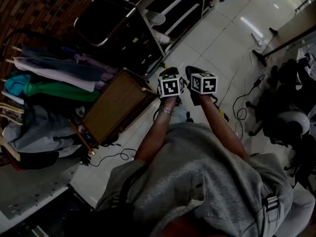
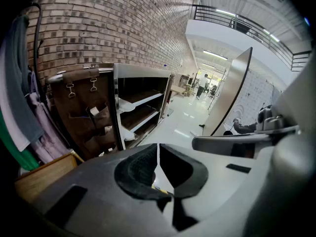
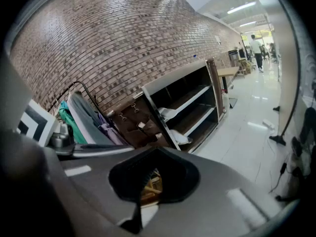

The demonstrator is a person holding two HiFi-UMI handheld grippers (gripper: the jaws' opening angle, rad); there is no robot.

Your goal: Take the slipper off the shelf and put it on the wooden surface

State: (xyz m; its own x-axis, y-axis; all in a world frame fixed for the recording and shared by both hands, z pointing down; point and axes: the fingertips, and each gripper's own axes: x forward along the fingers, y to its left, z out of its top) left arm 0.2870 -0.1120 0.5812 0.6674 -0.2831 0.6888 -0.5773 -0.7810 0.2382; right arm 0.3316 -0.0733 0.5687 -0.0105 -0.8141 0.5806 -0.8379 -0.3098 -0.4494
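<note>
- We see the shelf (image 3: 195,100) standing against the brick wall, open-fronted, so its boards can be reached from the tiled floor.
- The wooden tabletop (image 1: 116,105) sits low between the shelf and a clothes rack (image 1: 49,78); we judge it the drop spot, just beside the shelf and left of both tools.
- The left hand-held gripper (image 2: 158,157) and right hand-held gripper (image 3: 147,179) are both clenched on nothing, held side by side out front, which we read as a carrying pose before any reach.
- A pale slipper (image 3: 166,113) lies on an upper board, another slipper (image 3: 182,138) lower down; both are ahead of the tools and well apart from them, untouched.
</note>
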